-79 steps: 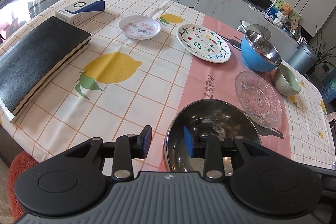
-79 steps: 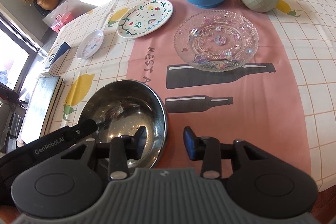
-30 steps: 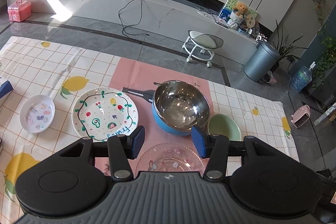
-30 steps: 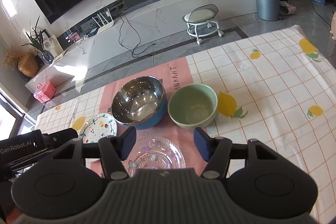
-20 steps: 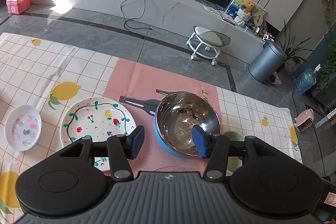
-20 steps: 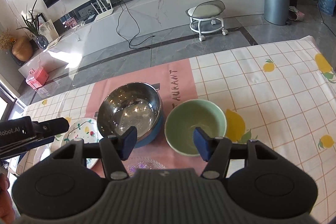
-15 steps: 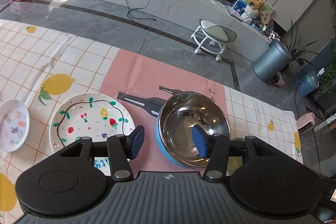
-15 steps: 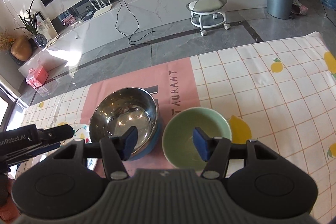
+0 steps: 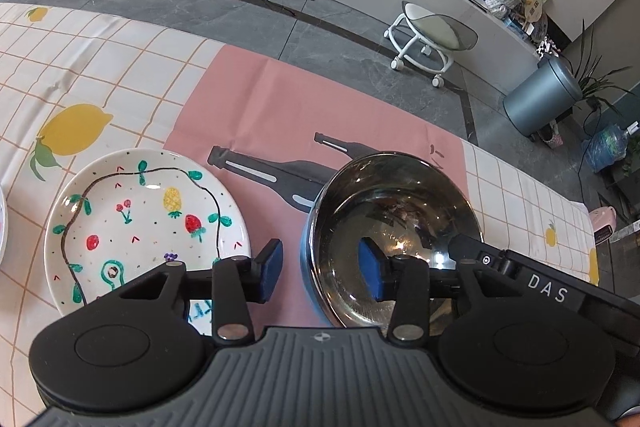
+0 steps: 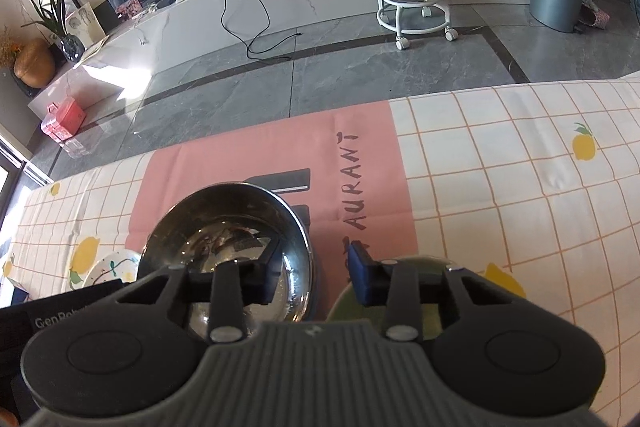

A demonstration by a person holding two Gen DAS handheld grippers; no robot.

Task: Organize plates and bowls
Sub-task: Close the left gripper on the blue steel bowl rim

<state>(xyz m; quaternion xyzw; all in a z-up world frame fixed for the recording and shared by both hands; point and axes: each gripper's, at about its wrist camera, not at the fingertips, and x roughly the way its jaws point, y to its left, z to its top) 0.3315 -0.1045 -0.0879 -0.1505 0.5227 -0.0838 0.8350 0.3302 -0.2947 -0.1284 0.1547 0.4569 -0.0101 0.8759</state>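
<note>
A blue bowl with a steel inside (image 9: 392, 227) stands on the pink strip of the tablecloth. My left gripper (image 9: 320, 269) straddles its left rim: one blue pad hangs outside, the other inside. The jaws are closing, and a gap still shows between the outer pad and the wall. My right gripper (image 10: 314, 277) straddles the right rim of the same bowl (image 10: 228, 239), also closing, with neither pad touching. Its outer finger (image 10: 358, 279) hangs over a green bowl (image 10: 340, 303) just to the right. A fruit-painted plate (image 9: 144, 223) lies left of the blue bowl.
The table's far edge runs just beyond the bowls, with grey floor, a white wheeled stool (image 9: 428, 39) and a grey bin (image 9: 540, 103) behind it. The rim of a small plate (image 9: 2, 223) shows at the far left. Lemon-print cloth (image 10: 520, 187) stretches to the right.
Both grippers have come forward and down onto the blue steel bowl, and their jaws have narrowed. The glass plate has slipped out of view beneath them.
</note>
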